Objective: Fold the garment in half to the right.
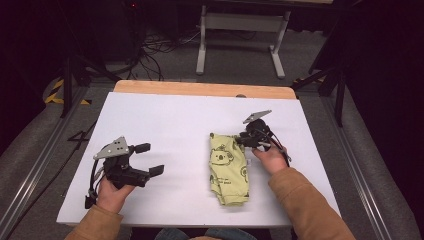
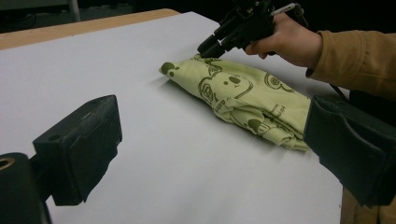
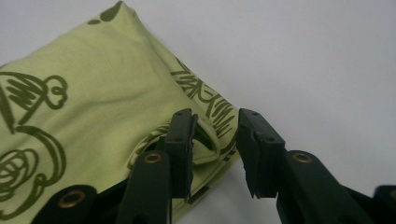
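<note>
A folded green garment (image 1: 228,168) printed with bears lay on the white worktop (image 1: 165,120). The right gripper (image 1: 248,141) was at the garment's far right corner, its jaws narrowly parted with a raised fold of the cloth's edge between them; one pad touched the fabric, the other stood just clear of it. The left gripper (image 1: 148,159) hovered well apart from the garment, to its left, jaws wide open and holding nothing.
</note>
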